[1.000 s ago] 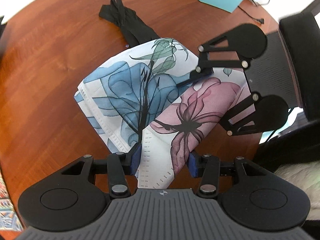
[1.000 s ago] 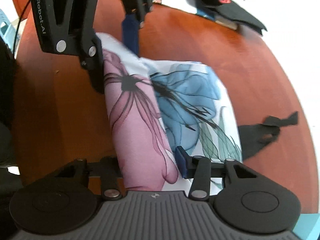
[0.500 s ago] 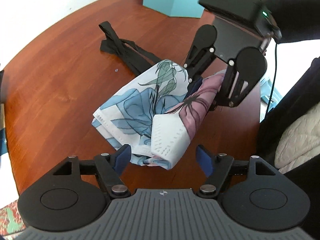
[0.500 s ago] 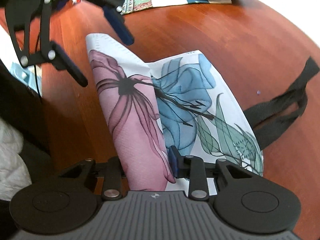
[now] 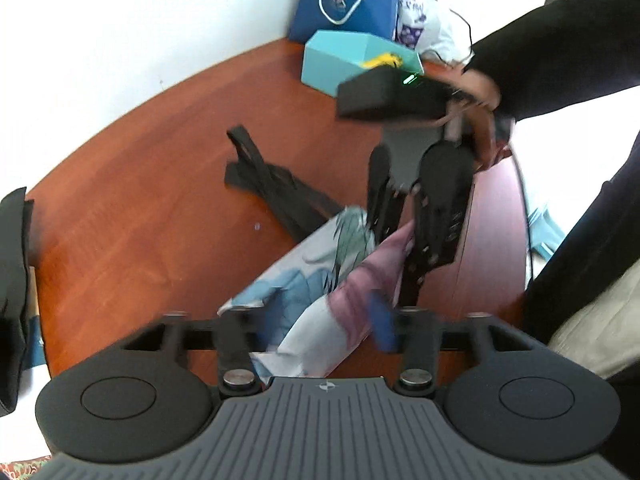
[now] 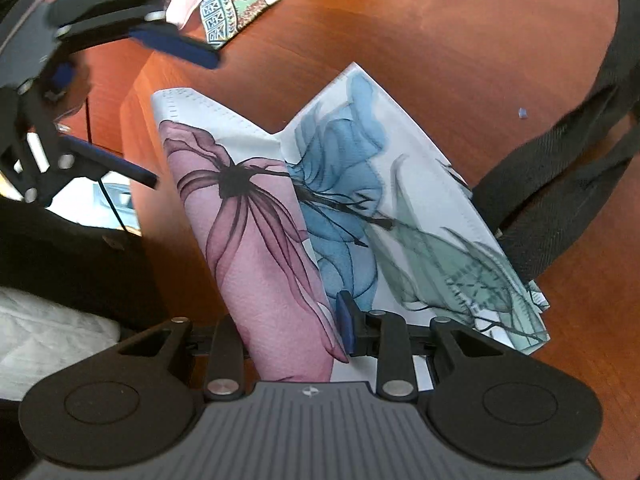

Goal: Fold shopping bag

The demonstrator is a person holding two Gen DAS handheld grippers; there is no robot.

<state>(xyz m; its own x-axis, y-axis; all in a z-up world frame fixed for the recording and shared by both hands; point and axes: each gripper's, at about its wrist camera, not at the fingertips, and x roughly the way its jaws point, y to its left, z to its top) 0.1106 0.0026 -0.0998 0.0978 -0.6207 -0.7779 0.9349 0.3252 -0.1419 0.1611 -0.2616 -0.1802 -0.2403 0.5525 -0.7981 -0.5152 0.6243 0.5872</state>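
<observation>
Right wrist view: soft, light floral fabric shopping bag (image 6: 352,208), half folded above red-brown wooden counter (image 6: 460,40), pinched by right hand-held gripper (image 6: 288,332); left hand-held gripper (image 6: 132,108) closing, nothing clamped. Best taken at folded edge.

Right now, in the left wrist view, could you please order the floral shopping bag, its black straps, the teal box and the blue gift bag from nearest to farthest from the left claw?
1. Floral shopping bag: between the left claw fingers, which are closing.
2. Black straps: mid-table, beyond the bag.
3. Teal box: far table edge.
4. Blue gift bag: behind the box, by the wall.
</observation>
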